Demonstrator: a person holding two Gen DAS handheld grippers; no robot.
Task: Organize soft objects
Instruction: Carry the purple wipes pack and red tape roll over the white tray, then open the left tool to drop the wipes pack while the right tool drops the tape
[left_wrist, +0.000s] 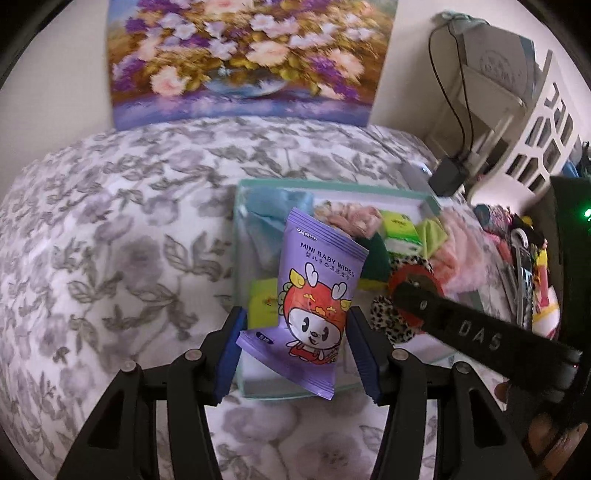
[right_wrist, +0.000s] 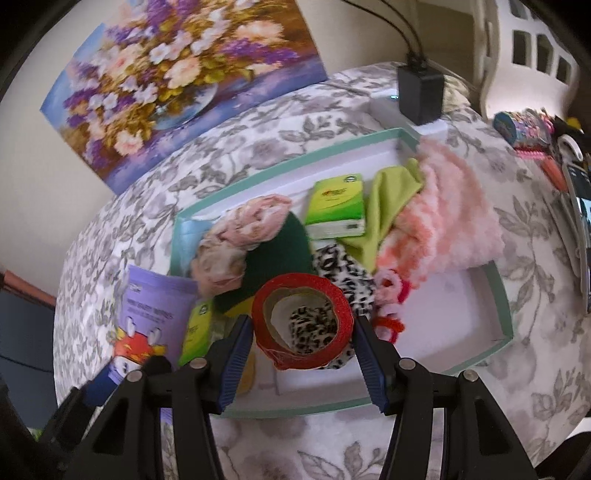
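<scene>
My left gripper is shut on a purple pack of mini baby wipes and holds it over the near left corner of a teal-rimmed white box. My right gripper is shut on a red roll of tape over the box; the roll also shows in the left wrist view. The box holds a pink floral cloth, a dark green cloth, a leopard-print cloth, a green tissue pack, a lime cloth and a fluffy pink cloth.
The box lies on a grey floral bedspread. A flower painting leans on the wall behind. A black charger with cables sits beyond the box. Colourful clutter and a white lattice frame stand at the right.
</scene>
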